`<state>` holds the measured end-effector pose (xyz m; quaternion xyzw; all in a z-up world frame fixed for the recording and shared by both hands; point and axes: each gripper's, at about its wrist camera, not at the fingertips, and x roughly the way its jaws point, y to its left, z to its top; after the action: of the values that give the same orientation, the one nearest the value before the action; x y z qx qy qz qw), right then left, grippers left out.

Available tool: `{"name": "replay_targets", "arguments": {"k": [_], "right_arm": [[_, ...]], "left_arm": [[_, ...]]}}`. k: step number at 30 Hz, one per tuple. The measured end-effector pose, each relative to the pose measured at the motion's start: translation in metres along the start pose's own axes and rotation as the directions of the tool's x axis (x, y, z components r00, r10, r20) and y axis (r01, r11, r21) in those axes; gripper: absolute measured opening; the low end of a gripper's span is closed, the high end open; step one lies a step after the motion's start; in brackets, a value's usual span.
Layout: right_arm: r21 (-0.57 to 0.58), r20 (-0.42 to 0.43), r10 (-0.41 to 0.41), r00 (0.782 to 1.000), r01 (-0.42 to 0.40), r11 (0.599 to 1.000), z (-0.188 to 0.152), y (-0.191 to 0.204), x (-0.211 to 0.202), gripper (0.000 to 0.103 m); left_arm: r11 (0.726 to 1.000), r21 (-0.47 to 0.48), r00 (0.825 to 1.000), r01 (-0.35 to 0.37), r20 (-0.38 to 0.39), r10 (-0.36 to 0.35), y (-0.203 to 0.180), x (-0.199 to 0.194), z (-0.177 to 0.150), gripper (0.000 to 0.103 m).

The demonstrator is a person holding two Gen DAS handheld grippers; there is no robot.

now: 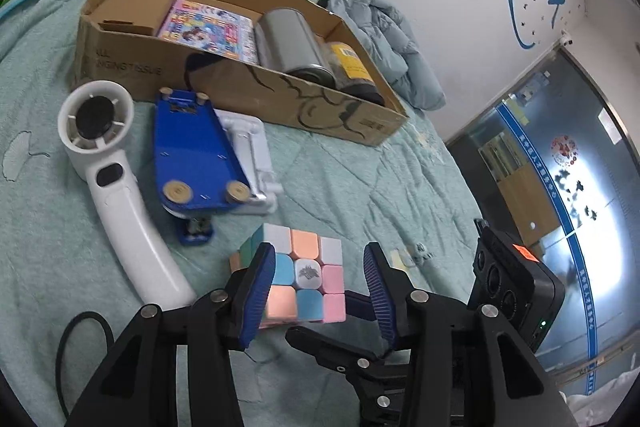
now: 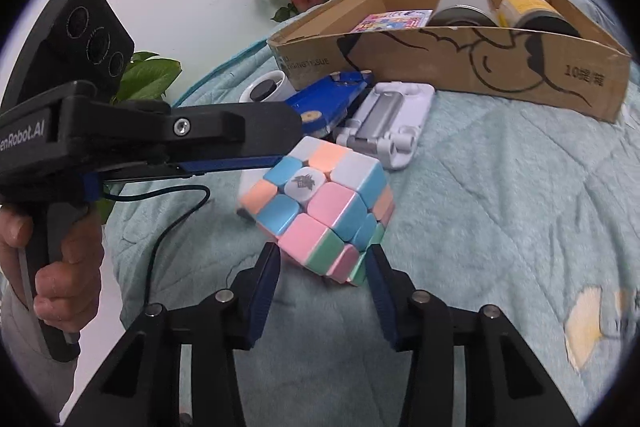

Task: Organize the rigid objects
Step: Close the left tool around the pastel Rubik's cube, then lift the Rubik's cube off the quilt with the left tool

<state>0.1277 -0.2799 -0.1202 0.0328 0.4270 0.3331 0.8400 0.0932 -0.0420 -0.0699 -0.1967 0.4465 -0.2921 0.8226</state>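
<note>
A pastel Rubik's cube sits low in the centre of the left wrist frame, on a teal quilt spread over what looks like a bed, as both handheld grippers close in on it. The left gripper straddles the cube with jaws spread wider than it; whether either pad touches it cannot be told. In the right wrist view the right gripper waits at the bottom of the frame, jaws parted and empty, the cube's near corner just between their tips. A cardboard box, upper centre, already holds a picture book and two canisters, one grey and one yellow-labelled. A white handheld fan, a blue toy skateboard and a white folding stand lie outside it. The cube appears next for packing: one gripper must close squarely across opposite faces, then lift it over the box wall.
</note>
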Motion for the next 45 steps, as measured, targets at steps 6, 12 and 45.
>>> {"name": "replay_targets", "arguments": {"k": [6, 12, 45], "right_arm": [[-0.020, -0.015, 0.030, 0.999, -0.031, 0.999, -0.011, 0.010, -0.013, 0.043], [-0.015, -0.012, -0.036, 0.999, 0.035, 0.999, -0.010, 0.001, -0.010, 0.043], [-0.095, 0.053, 0.045, 0.998, -0.040, 0.995, -0.019, -0.003, -0.026, 0.016]], "left_arm": [[0.993, 0.075, 0.991, 0.087, -0.105, -0.078, -0.026, 0.019, -0.015, 0.036], [0.998, 0.056, 1.000, 0.012, 0.017, -0.013, -0.003, -0.005, 0.019, 0.039], [0.999, -0.046, 0.992, 0.029, -0.121, -0.034, 0.001, 0.053, 0.031, 0.039]]}}
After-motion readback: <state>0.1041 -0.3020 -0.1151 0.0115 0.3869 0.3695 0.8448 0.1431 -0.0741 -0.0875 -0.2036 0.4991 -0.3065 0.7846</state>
